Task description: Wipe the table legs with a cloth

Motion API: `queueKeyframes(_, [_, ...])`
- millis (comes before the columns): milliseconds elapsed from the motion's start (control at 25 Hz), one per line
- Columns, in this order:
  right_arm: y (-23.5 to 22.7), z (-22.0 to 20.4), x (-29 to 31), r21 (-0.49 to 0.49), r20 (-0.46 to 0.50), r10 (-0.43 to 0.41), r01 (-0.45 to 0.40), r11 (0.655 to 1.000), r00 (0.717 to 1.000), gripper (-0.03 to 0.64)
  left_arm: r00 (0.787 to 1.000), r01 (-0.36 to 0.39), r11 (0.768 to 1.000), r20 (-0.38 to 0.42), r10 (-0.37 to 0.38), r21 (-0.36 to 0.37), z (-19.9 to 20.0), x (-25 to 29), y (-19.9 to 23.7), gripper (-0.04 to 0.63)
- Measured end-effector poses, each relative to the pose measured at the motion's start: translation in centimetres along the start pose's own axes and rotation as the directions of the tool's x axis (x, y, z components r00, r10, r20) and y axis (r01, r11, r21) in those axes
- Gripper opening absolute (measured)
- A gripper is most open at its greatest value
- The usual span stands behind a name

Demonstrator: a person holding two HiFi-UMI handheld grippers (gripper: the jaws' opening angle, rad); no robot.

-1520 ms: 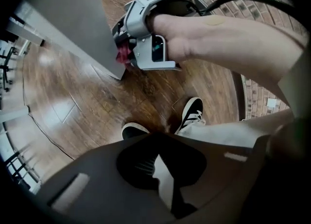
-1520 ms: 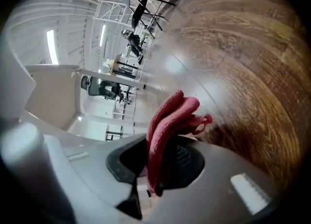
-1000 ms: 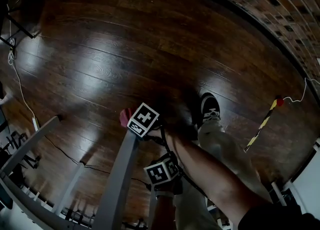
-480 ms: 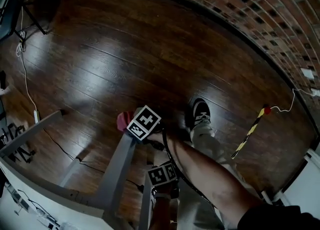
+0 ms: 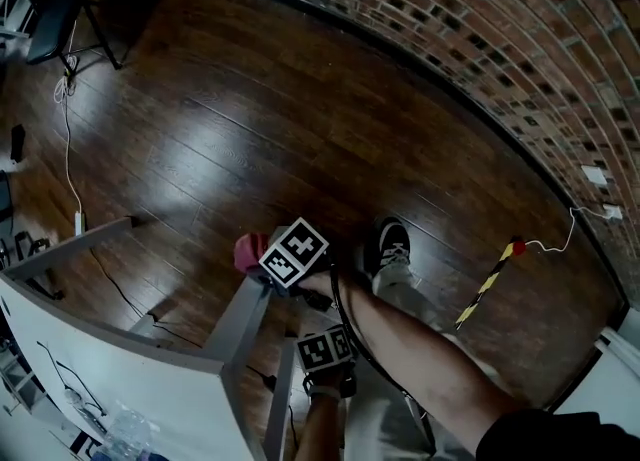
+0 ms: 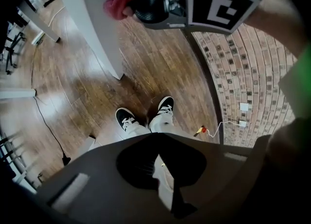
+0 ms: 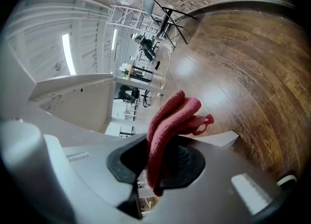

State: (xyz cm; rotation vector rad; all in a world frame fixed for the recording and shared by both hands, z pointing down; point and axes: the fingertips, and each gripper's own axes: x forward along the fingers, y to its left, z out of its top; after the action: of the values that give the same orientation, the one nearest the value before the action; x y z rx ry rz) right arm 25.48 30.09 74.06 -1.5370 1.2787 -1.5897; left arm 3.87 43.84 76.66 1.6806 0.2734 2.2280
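A pink-red cloth [image 7: 167, 121] is folded and clamped in my right gripper [image 7: 160, 164]. In the head view that right gripper [image 5: 293, 252] presses the cloth [image 5: 250, 249] against the lower end of the grey table leg [image 5: 245, 304], close to the floor. The left gripper view shows the same cloth [image 6: 120, 0] against the pale leg [image 6: 99, 33]. My left gripper [image 5: 322, 349] hangs nearer to me beside the leg, apart from it. Its jaws [image 6: 160, 167] are shut with nothing in them.
The white tabletop [image 5: 110, 369] fills the lower left, with a plastic bottle [image 5: 120, 441] on it. The person's shoes [image 6: 127, 119] stand on the dark wooden floor [image 5: 250, 119]. A brick wall [image 5: 500, 59], a yellow-black striped strip [image 5: 482, 289] and cables [image 5: 68, 149] ring the area.
The head view has swung so that the tabletop now shows at lower left. The right gripper stays with the cloth at the leg's lower end; the left gripper holds about the same place.
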Motion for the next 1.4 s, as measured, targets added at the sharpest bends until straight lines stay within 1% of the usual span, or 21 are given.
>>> queueKeyframes(160, [2.7,0.4,-1.2,-0.005,0.004,0.028,-0.028,1.000,1.000,0.046,1.000,-0.010,1.000,-0.008,0.010,-0.012,-1.2,-0.2,0.1,0.000])
queueKeyframes(320, [4.6,0.7,-2.3,-0.020,-0.002,0.041,-0.041,0.999,0.999,0.048,1.000,-0.008,1.000,-0.020,0.008,-0.014,-2.4,-0.7,-0.7,0.000])
queueKeyframes(400, [5.5,0.8,-2.8,-0.021,-0.001,0.044,-0.044,0.999,0.999,0.046,0.999,-0.019,1.000,-0.027,0.018,-0.015,-3.1,-1.1,-0.7,0.000])
queueKeyframes(520, [7.1,0.9,-3.5,-0.022,0.002,0.047,-0.047,0.999,0.999,0.047,0.998,-0.041,0.999,-0.052,0.040,-0.021,-4.0,-2.8,-1.0,0.000])
queueKeyframes(600, [8.2,1.2,-4.1,-0.027,0.003,0.048,-0.047,0.999,0.999,0.046,0.998,-0.033,0.999,-0.059,0.032,-0.028,-4.1,-4.1,-1.7,0.000])
queueKeyframes(680, [9.3,1.3,-4.6,-0.029,0.003,0.048,-0.048,0.998,0.999,0.046,0.999,-0.031,0.999,-0.038,0.031,-0.017,-3.6,-5.2,-2.0,0.000])
queueKeyframes(760, [10.6,1.3,-5.1,-0.034,0.000,0.050,-0.050,0.998,0.999,0.046,0.999,-0.045,0.999,0.009,0.045,0.010,-2.7,-6.1,-2.0,0.000])
queueKeyframes(840, [11.8,1.5,-5.6,-0.041,-0.002,0.052,-0.052,0.998,0.999,0.046,0.998,-0.046,0.999,0.038,0.045,0.023,-2.1,-7.0,-2.4,0.000])
queueKeyframes(1000, [13.7,1.6,-6.7,-0.045,-0.001,0.052,-0.052,0.998,0.999,0.044,0.999,-0.024,1.000,0.029,0.024,0.006,-2.7,-8.5,-3.9,0.000])
queueKeyframes(1200, [15.9,2.0,-8.0,-0.048,0.002,0.054,-0.054,0.997,0.999,0.044,1.000,-0.018,1.000,0.010,0.018,-0.001,-4.0,-9.7,-4.8,0.000])
queueKeyframes(1360, [16.9,0.8,-9.4,-0.029,0.005,0.043,-0.043,0.999,0.999,0.049,0.999,0.007,1.000,0.046,-0.006,-0.012,-5.5,-9.7,-5.5,0.000])
queueKeyframes(1400, [17.0,0.7,-9.7,-0.023,0.012,0.033,-0.032,0.999,0.999,0.049,0.999,-0.003,1.000,0.034,0.003,-0.018,-6.1,-10.1,-5.5,0.000])
